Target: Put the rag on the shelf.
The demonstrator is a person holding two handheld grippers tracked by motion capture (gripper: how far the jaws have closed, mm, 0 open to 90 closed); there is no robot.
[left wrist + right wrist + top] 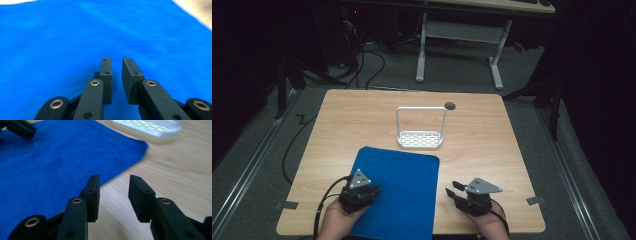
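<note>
Over the cloth [397, 192] we hold the left gripper [116, 65] nearly closed and empty, the right gripper [113, 186] half open beside it, maybe to fold it.

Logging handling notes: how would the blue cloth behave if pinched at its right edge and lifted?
The blue cloth lies flat and thin with a woven texture, so it would probably drape limply. It looks light. Pushed, it would likely bunch or slide on the smooth wooden table.

No readable text, labels or numbers anywhere.
</note>
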